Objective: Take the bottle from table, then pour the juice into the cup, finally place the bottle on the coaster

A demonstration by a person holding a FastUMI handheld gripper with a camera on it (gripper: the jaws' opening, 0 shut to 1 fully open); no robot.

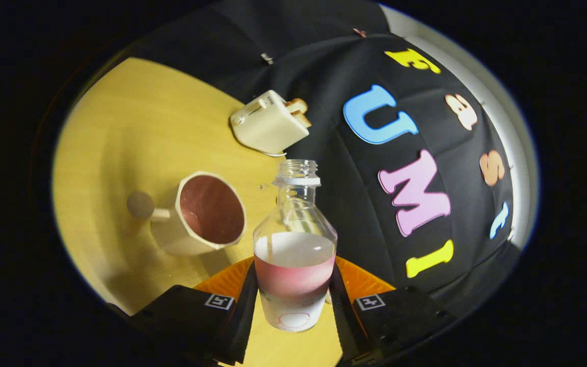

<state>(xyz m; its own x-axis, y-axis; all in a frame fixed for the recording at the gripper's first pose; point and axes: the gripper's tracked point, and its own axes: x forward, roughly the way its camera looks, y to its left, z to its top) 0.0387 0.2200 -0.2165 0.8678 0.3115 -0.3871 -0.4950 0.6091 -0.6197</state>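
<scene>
Counter (pixel 120 127) tilted in my view, toaster (pixel 269 124) at the back. Cup (pixel 207 214) w/ pink juice sits just left of bottle (pixel 294 239). Tool (pixel 293 306) clamped on bottle, both fingers pressing. Pour looks done; next I'd find the coaster & lower it upright.

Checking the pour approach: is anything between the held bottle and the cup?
Nothing visible. The gripper is shut on the bottle, cap off; the cup sits just beside it. The toaster lies beyond both.
</scene>
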